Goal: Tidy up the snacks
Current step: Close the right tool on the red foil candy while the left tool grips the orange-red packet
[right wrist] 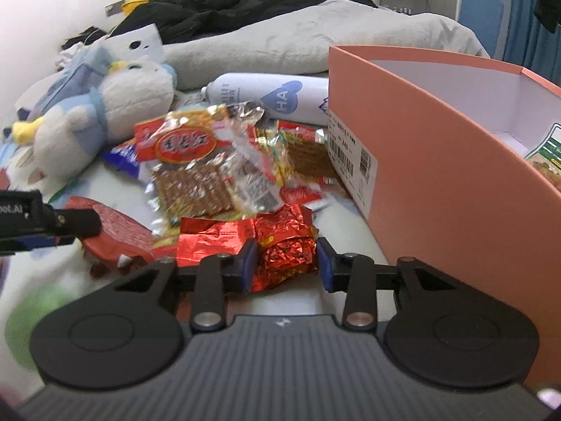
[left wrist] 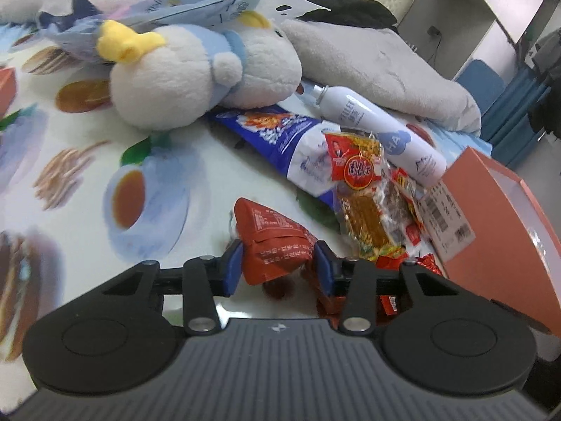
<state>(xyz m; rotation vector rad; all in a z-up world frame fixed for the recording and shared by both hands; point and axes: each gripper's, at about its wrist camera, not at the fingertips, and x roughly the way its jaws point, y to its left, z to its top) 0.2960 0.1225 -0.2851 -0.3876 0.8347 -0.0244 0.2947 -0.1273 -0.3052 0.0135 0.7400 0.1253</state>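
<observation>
The left gripper (left wrist: 278, 266) pinched a red packet (left wrist: 271, 242). The right gripper (right wrist: 284, 263) pinched a foil packet (right wrist: 280, 242). Both looked light and crinkly, best held mid-body.

A white spray bottle (right wrist: 266, 100) carries the letters "HA" inside a blue heart; a barcode label (right wrist: 350, 156) on the orange box (right wrist: 438, 161) shows "245"; snack wrappers' print stays unreadable.

Your left wrist view looks steeply down over its claw (left wrist: 278, 263), close above the patterned bed sheet (left wrist: 70, 161). Your right wrist view sits equally near. Both share the white cylindrical spray bottle (left wrist: 382, 133) (right wrist: 270, 100), the salmon-orange cardboard box (left wrist: 491, 231) (right wrist: 438, 161) at frame right, and the white-and-blue plush toy (left wrist: 196, 77) (right wrist: 101, 122).
</observation>
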